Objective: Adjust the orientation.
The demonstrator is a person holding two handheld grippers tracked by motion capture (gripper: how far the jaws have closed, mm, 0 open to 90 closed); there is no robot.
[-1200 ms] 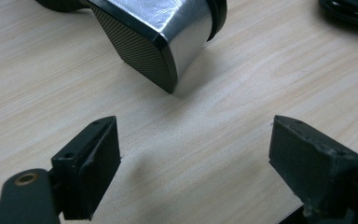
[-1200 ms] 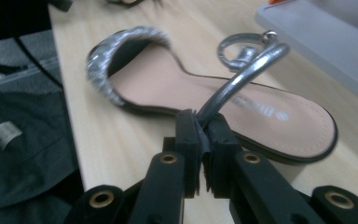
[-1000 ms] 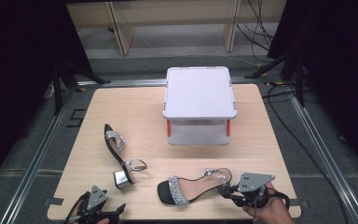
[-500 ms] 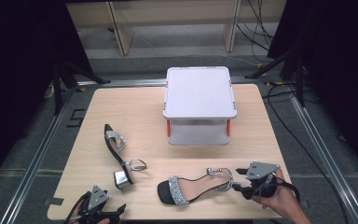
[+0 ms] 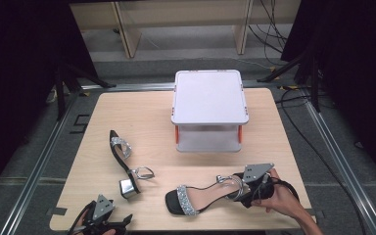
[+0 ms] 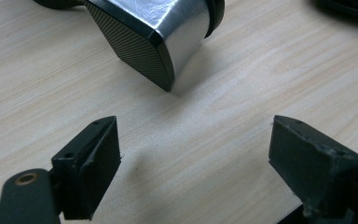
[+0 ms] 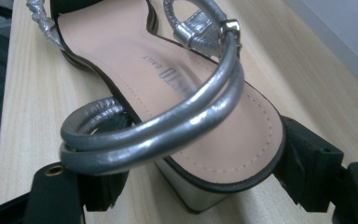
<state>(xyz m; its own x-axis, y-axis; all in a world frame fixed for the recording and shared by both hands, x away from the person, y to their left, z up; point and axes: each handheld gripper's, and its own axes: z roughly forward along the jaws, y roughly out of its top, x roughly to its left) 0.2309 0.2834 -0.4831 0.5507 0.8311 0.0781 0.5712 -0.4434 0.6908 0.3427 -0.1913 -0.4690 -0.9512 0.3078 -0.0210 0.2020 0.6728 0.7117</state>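
The right gripper (image 5: 244, 188) is seen at the near right of the table (image 5: 142, 112), held in a hand (image 5: 279, 200), with its jaws spread to either side of the heel end of an upright sandal (image 5: 200, 198). These jaws have just been opening; in the right gripper view the heel (image 7: 200, 196) stands between them, the right pad close against the sole's edge and the left pad partly hidden behind the silver ankle strap (image 7: 158, 135), so the sandal is taken as released rather than clamped. From this gripper the sandal stretches away towards the left gripper, its glittery toe band (image 5: 186, 200) at the far end. The left gripper (image 5: 108, 226) is found at the near left edge of the table, its jaws parted wide over bare wood with nothing between them. Just ahead of its jaws, in the left gripper view, the silver block heel (image 6: 168, 37) of a second sandal (image 5: 125, 161) is seen, apart from both pads; that sandal lies on its side and runs away from the gripper. Farther back, beyond both grippers, a white lidded box (image 5: 209, 110) stands on the table.
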